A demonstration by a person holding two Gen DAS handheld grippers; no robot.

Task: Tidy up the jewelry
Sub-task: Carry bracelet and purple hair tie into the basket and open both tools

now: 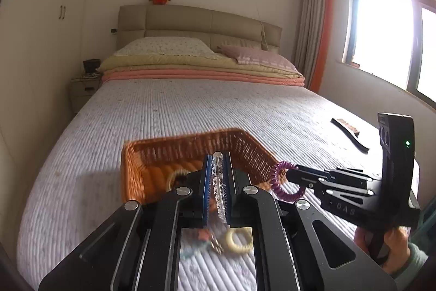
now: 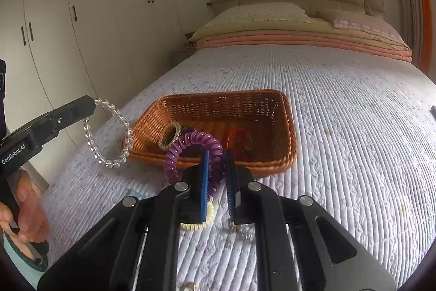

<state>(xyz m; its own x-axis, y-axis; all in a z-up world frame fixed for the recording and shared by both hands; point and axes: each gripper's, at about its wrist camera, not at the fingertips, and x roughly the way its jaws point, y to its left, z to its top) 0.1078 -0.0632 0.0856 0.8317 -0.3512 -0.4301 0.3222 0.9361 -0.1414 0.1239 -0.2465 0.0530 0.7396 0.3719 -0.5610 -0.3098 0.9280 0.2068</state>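
An orange wicker basket point(image 1: 190, 137) point(image 2: 218, 94) sits on the quilted bed. Inside it lie a woven ring point(image 2: 170, 138) and a red-thread piece point(image 2: 237, 138). My left gripper point(image 1: 218, 157) point(image 2: 92, 102) is shut on a clear bead bracelet point(image 1: 218, 182) point(image 2: 109, 138), held above the bed left of the basket. My right gripper point(image 2: 217, 153) point(image 1: 288, 172) is shut on a purple spiral coil band point(image 2: 190, 149) point(image 1: 283, 182), just in front of the basket's near rim. A cream ring point(image 1: 239, 239) point(image 2: 209, 212) and small trinkets point(image 2: 242, 231) lie on the quilt beneath both grippers.
A black comb-like piece point(image 1: 351, 135) lies on the bed to the right. Pillows and folded blankets point(image 1: 201, 67) fill the head end. White wardrobes point(image 2: 81, 18) stand to the left, and a window point(image 1: 387, 32) and curtain to the right.
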